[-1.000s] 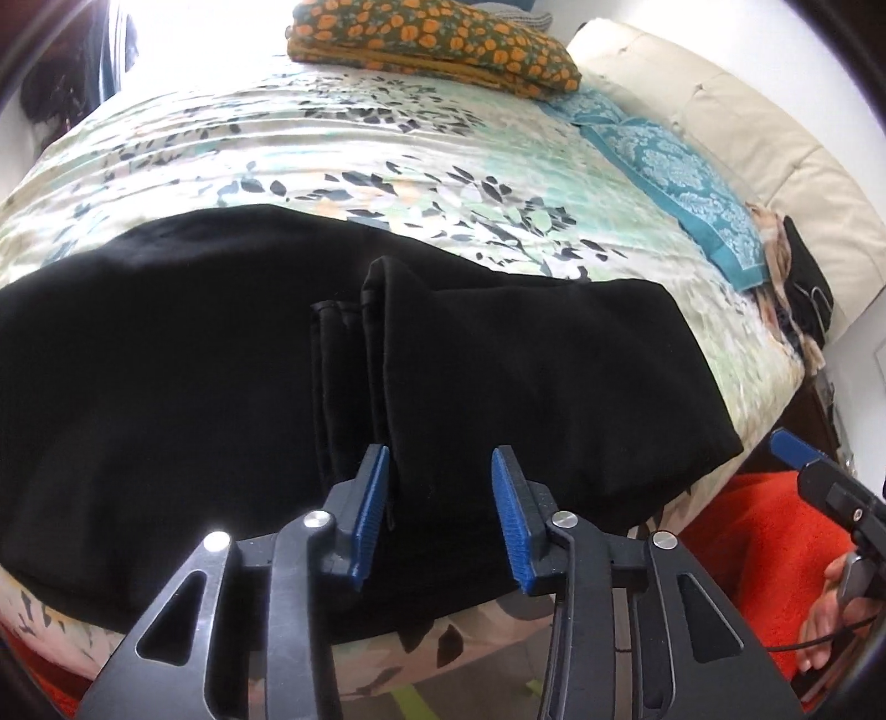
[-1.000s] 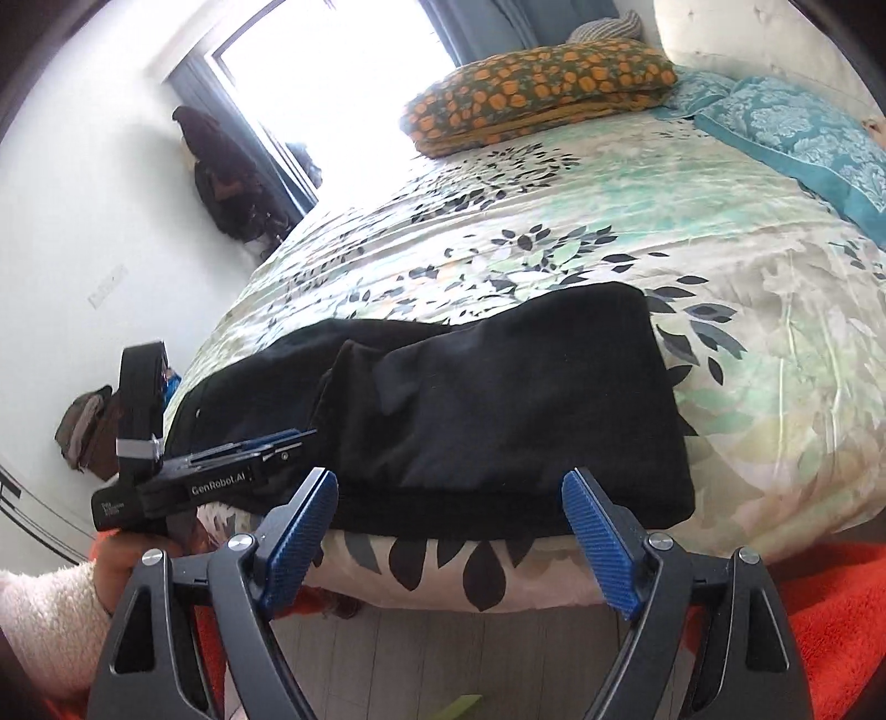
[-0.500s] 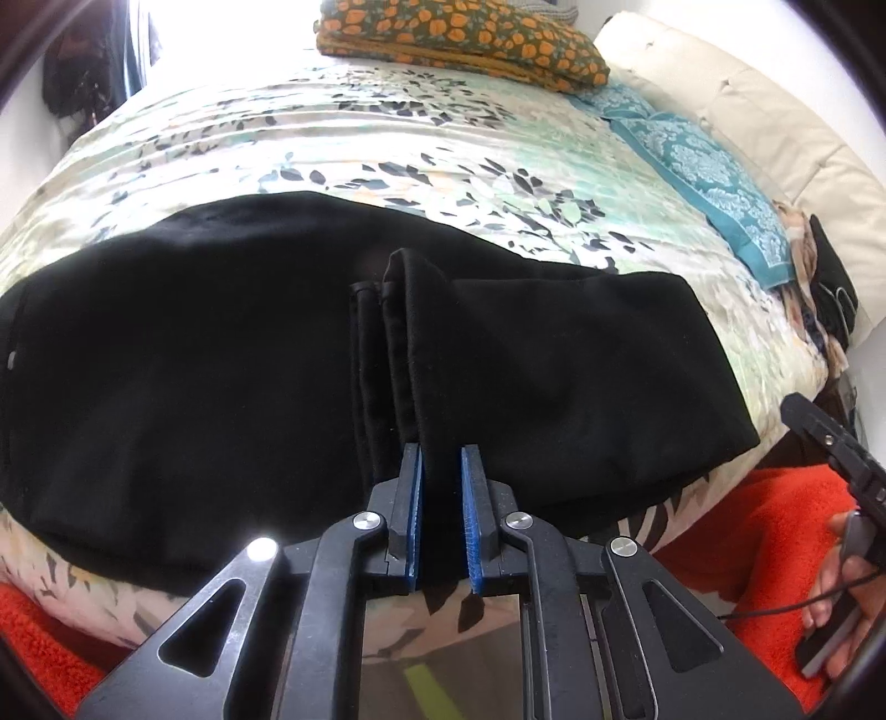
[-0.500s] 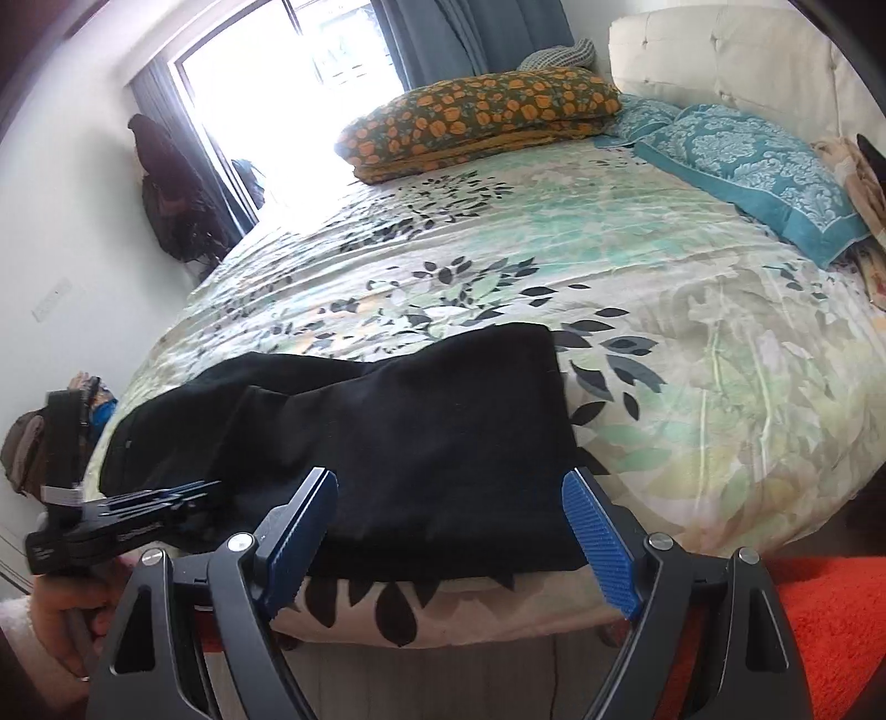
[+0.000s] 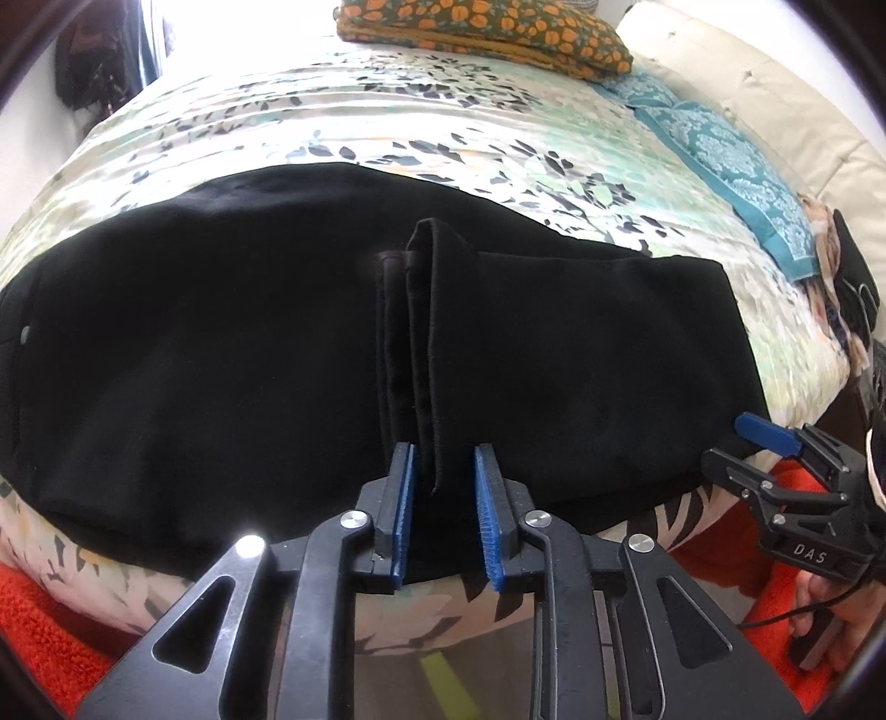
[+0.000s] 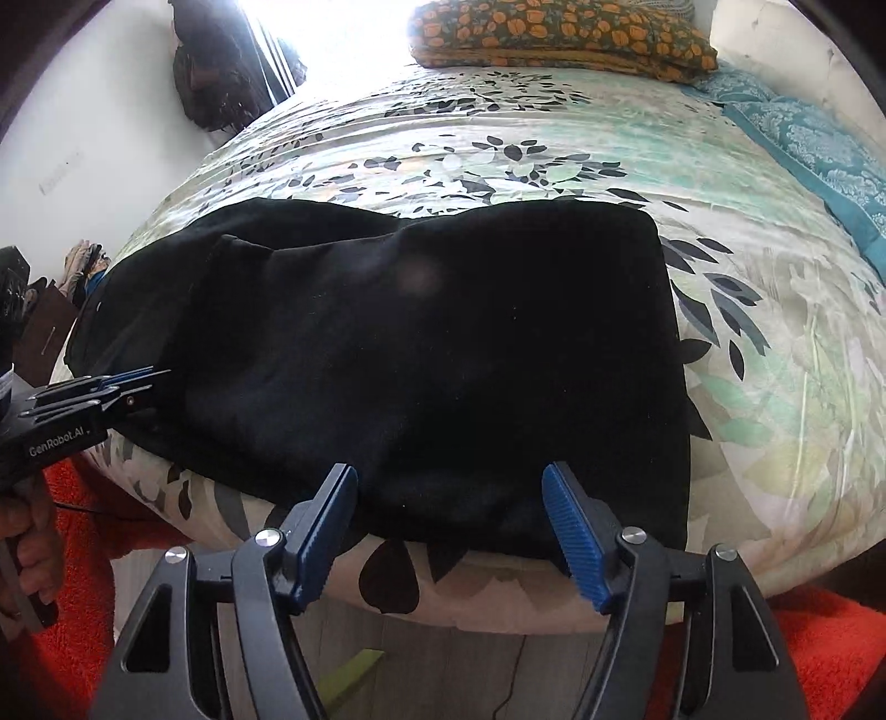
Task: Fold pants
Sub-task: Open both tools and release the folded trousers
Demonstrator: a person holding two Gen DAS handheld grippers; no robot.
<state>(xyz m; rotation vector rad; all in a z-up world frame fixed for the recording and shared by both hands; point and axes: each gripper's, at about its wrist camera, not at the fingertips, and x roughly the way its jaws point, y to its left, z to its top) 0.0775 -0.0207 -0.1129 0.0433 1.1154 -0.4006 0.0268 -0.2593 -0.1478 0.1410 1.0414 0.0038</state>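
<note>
Black pants [image 5: 221, 343] lie flat along the near edge of the bed, their leg end folded back over the middle. The folded hem edge [image 5: 421, 343] runs toward my left gripper [image 5: 443, 515]. The left gripper's blue pads stand slightly apart on either side of that hem edge at the bed's edge, open. My right gripper [image 6: 451, 531] is wide open at the bed's near edge, its pads over the folded part of the pants [image 6: 443, 343]. Each gripper shows in the other's view, the right [image 5: 775, 443] and the left [image 6: 99, 387].
The floral bedspread [image 5: 387, 127] covers the bed. An orange flowered pillow [image 5: 487, 27] and a teal pillow [image 5: 720, 155] lie at the far side. A cream headboard [image 5: 775, 83] is on the right. A red rug [image 6: 830, 653] lies on the floor below.
The left gripper closed on the hem edge half a second ago and has now opened a little. The right gripper moved in closer over the folded pants, staying open.
</note>
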